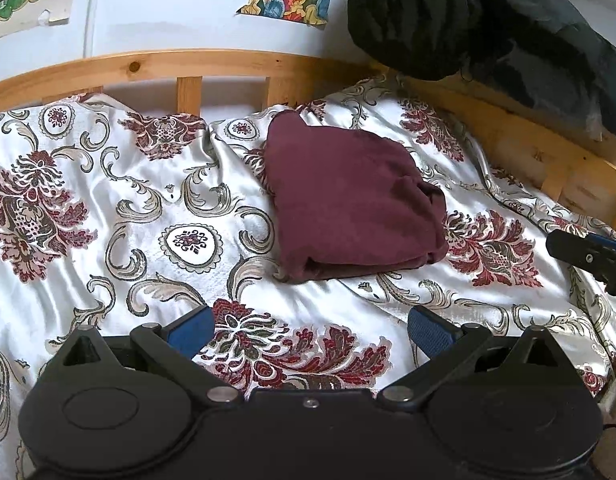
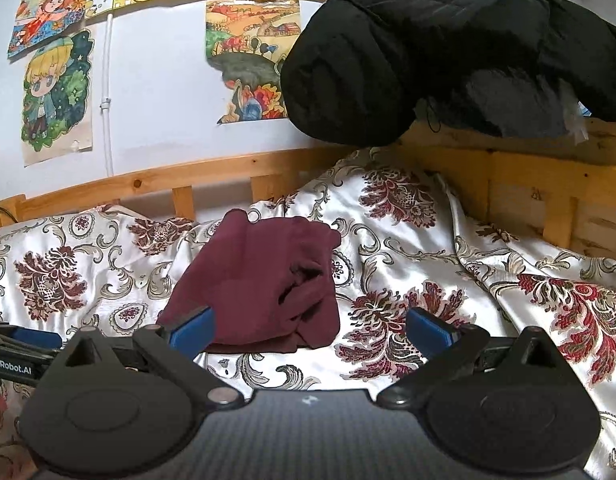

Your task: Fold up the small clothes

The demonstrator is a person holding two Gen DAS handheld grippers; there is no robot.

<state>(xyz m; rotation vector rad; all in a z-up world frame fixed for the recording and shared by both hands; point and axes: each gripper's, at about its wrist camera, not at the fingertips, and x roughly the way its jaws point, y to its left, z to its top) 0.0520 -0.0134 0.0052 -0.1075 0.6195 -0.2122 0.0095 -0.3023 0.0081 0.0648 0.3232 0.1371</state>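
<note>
A maroon garment (image 1: 348, 200) lies folded into a compact bundle on the floral bedspread (image 1: 127, 208); it also shows in the right wrist view (image 2: 259, 280). My left gripper (image 1: 310, 330) is open and empty, hovering above the bedspread just in front of the garment. My right gripper (image 2: 310, 328) is open and empty, close to the garment's near edge. The right gripper shows at the right edge of the left wrist view (image 1: 588, 256), and the left gripper shows at the left edge of the right wrist view (image 2: 19, 344).
A wooden bed rail (image 1: 187, 62) runs along the far and right sides (image 2: 548, 184). A black padded jacket (image 2: 448, 52) hangs over the right rail. Drawings (image 2: 55, 92) are stuck on the wall.
</note>
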